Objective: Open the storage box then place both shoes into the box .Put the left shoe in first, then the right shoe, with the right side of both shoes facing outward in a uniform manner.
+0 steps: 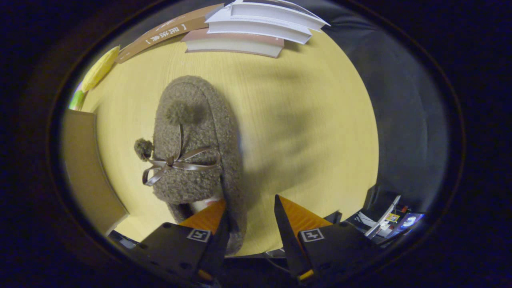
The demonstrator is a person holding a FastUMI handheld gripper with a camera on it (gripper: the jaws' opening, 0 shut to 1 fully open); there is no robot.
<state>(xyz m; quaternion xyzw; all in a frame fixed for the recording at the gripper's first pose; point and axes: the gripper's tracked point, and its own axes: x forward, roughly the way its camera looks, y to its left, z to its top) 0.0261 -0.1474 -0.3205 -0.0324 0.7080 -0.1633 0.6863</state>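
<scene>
Gripper [250, 214] jaws wide open, gripping nothing. Fuzzy brown shoe [196, 156] on yellow tabletop [304, 120], heel rim between jaws beside left finger, toe pointing far. Book stack [256, 28] at far edge.

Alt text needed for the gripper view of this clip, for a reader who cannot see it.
A fuzzy brown slipper with pom-poms and a ribbon bow lies on a yellow table; the open gripper has one finger at the slipper's opening, the other over bare table. Stacked books sit beyond the slipper.
</scene>
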